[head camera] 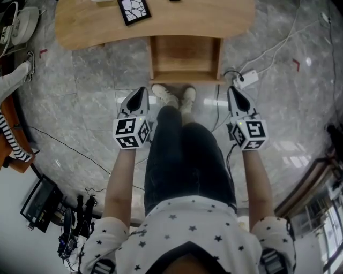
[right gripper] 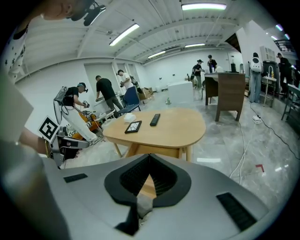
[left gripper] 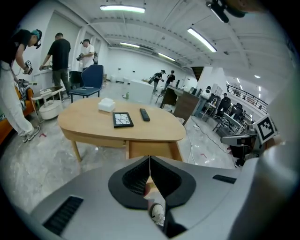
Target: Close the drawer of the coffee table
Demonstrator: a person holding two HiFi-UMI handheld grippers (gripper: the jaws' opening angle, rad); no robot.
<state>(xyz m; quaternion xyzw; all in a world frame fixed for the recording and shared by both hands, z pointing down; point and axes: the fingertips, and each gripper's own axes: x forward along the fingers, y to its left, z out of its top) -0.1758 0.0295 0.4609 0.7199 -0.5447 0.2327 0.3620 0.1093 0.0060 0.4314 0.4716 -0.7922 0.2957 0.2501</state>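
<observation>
The drawer (head camera: 185, 53) stands pulled out of the coffee table (head camera: 96, 24) toward the person, with its front panel crosswise, ahead of and between both grippers. The left gripper (head camera: 142, 92) and right gripper (head camera: 232, 91) are clenched on nothing, each just outside a front corner and apart from it, neither clearly nearer. Closing likely requires a push away from the person, along the slide axis.

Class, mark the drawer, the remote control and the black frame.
drawer (head camera: 185, 53), head view, its wooden floor.
remote control (left gripper: 145, 114), left gripper view, its top.
black frame (head camera: 134, 9), head view, patterned face.
</observation>
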